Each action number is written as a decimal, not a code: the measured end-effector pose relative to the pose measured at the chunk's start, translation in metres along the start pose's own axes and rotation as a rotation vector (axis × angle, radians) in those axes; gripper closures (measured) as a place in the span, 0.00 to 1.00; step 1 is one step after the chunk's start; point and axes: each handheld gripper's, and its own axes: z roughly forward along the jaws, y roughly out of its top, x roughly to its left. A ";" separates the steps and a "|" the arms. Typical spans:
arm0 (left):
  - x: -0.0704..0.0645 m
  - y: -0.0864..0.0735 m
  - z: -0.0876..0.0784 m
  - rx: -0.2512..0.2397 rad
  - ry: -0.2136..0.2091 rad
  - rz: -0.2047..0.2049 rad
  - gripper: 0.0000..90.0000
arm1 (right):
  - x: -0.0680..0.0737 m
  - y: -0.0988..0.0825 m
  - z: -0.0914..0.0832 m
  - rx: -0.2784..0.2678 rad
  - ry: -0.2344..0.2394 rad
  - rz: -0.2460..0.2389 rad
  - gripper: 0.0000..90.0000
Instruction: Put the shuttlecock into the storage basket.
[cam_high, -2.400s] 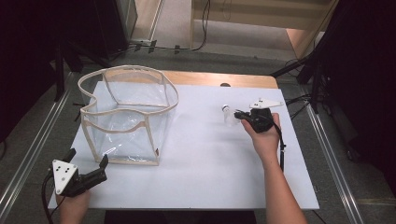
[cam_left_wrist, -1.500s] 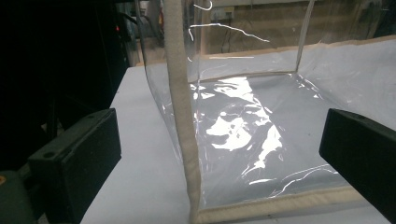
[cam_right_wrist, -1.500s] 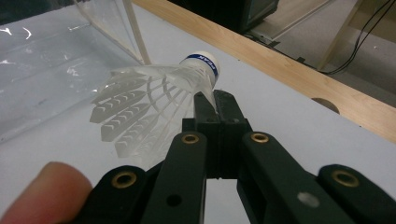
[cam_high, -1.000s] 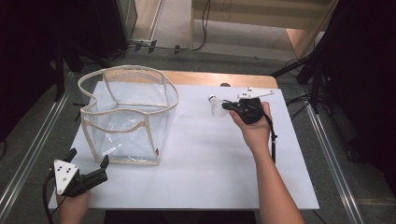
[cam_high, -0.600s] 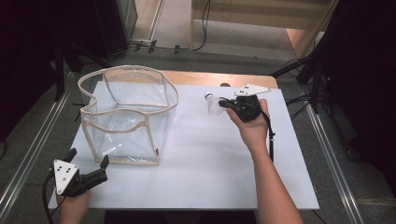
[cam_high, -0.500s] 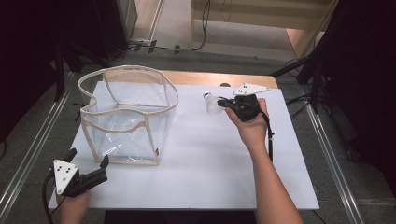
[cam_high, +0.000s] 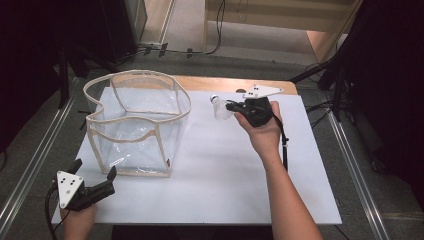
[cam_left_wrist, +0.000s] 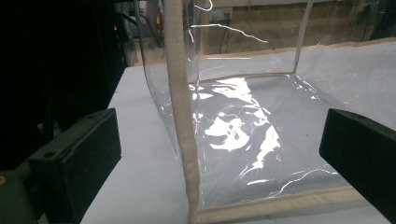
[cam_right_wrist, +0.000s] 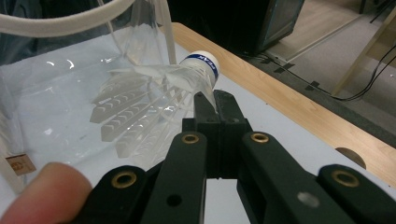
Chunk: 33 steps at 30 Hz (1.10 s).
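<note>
A white feather shuttlecock (cam_high: 219, 107) with a blue-banded cork hangs above the white tabletop (cam_high: 225, 175), just right of a clear plastic bag with cream trim (cam_high: 137, 74). My right gripper (cam_high: 229, 106) is shut on one of its feathers. In the right gripper view the closed jaws (cam_right_wrist: 215, 100) pinch the shuttlecock (cam_right_wrist: 154, 107) near the cork, with the bag's rim (cam_right_wrist: 60, 25) close behind. My left gripper (cam_high: 95, 170) rests open at the table's near left corner. In the left gripper view its jaws (cam_left_wrist: 219, 149) stand wide before the bag's near corner seam (cam_left_wrist: 180, 116).
The bag stands upright with its mouth open upward on the left half of the table. A wooden strip (cam_high: 225, 84) runs along the table's far edge. Metal rails (cam_high: 30, 170) flank both sides, and cables lie on the floor beyond.
My right gripper has carried the shuttlecock up and to the left, closer to the bag. The left gripper has stayed in place.
</note>
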 end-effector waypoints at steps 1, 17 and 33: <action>0.000 0.000 0.000 -0.001 -0.001 -0.001 0.00 | 0.000 0.001 0.000 -0.005 0.003 -0.010 0.98; -0.001 0.000 0.000 0.000 -0.002 0.008 0.00 | 0.013 0.021 0.004 -0.032 0.020 -0.033 0.98; -0.002 0.000 0.000 0.000 -0.005 0.016 0.00 | 0.022 0.039 0.003 -0.052 0.030 -0.047 0.98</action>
